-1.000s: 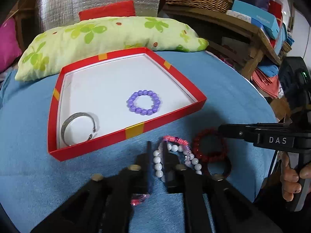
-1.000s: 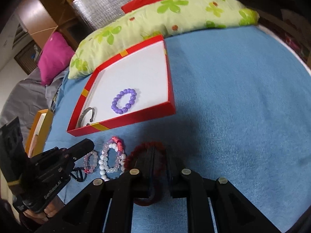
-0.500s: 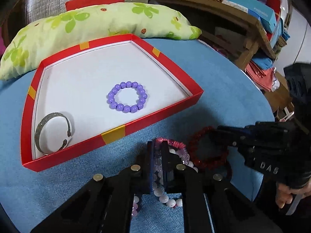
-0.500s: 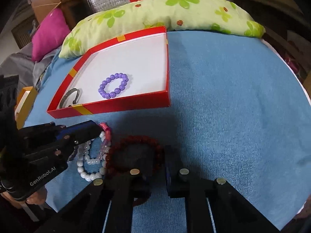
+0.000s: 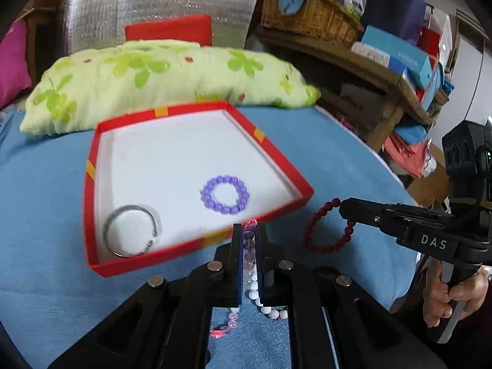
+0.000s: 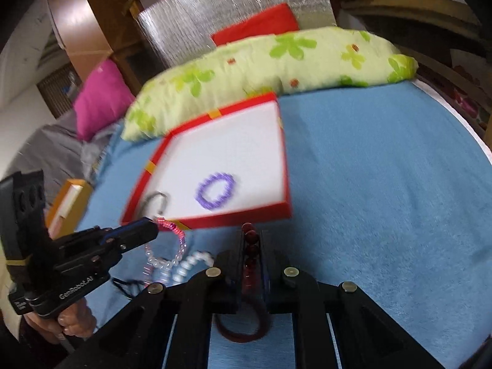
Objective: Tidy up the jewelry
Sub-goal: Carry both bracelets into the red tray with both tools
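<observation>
Left gripper [image 5: 249, 236] clamped on the pale bead bracelets [image 5: 249, 247], whose lower loops its fingers partly hide. Right gripper [image 6: 251, 236] clamped on the dark red bracelet [image 6: 250, 247], blurred in its own view; only the left view shows that loop [image 5: 326, 230] hanging whole beside the red tray [image 5: 89, 203].

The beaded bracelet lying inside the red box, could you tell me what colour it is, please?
Purple: the beaded bracelet is lilac-purple on the white floor of the box. The left wrist view shows it best.
</observation>
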